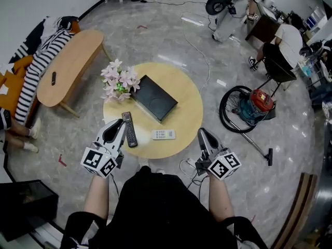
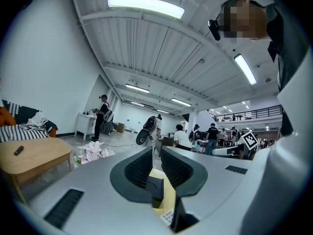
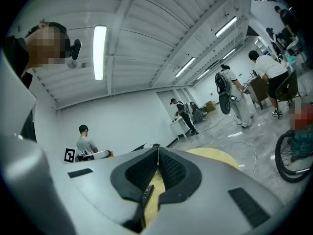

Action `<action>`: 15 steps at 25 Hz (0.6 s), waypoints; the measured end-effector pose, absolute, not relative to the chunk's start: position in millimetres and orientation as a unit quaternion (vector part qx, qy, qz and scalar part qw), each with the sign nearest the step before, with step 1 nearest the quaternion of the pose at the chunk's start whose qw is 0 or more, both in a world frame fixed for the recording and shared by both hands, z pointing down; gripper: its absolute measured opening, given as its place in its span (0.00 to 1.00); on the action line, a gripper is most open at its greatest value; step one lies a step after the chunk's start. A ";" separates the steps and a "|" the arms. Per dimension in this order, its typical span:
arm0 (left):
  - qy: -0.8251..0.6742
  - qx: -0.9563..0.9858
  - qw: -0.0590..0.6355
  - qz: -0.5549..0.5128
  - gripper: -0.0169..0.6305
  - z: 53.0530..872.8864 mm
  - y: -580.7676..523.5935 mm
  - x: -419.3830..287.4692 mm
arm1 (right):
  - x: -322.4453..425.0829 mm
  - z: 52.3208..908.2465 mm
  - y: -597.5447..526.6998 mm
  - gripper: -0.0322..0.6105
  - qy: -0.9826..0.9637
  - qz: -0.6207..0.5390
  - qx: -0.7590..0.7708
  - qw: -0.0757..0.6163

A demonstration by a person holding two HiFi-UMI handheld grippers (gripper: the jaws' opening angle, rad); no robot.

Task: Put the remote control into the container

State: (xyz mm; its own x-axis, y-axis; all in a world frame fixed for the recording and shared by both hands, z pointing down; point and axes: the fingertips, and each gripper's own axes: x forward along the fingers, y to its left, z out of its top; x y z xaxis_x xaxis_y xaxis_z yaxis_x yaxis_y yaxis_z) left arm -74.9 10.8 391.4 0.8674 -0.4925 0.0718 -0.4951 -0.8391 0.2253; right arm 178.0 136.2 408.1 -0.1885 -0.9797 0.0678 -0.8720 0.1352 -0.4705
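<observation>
At the round table's (image 1: 188,113) near edge, the left gripper (image 1: 121,123) is held narrowly open and empty, and the right gripper (image 1: 201,132) closed and empty. The black remote control (image 1: 129,129) is located on the table's near left, beside the left gripper. The black container (image 1: 153,98) is located at table centre.

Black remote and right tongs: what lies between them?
The white remote lies between the black remote and the right tongs, seen in the head view.

A glossy grey marbled floor (image 1: 171,30) spreads around the round wooden worktop (image 1: 188,117) just ahead of the left gripper (image 1: 117,124). Further to that gripper's left a long wooden table (image 1: 72,61) stands beside the white wall (image 1: 31,1), and strip lights (image 2: 145,6) shine overhead.
</observation>
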 end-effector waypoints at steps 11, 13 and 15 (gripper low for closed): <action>-0.236 0.965 0.111 0.016 0.12 396.3 -64.5 -71.8 | 142.3 388.1 55.4 0.06 0.770 -0.178 -0.600 0.125; -0.224 0.968 0.114 0.018 0.12 399.6 -70.7 -68.3 | 139.3 389.8 46.9 0.06 0.767 -0.181 -0.602 0.126; -0.211 0.970 0.123 0.015 0.12 404.4 -75.5 -64.9 | 136.2 392.9 39.7 0.06 0.764 -0.185 -0.607 0.123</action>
State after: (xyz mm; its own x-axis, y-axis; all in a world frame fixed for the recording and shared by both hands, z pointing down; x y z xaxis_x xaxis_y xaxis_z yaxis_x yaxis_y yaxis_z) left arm -64.9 -75.5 404.4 0.9102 -0.4061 0.0815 -0.4135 -0.8804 0.2322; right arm 136.2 39.7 392.9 -0.2342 -0.9715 0.0366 -0.8810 0.1962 -0.4304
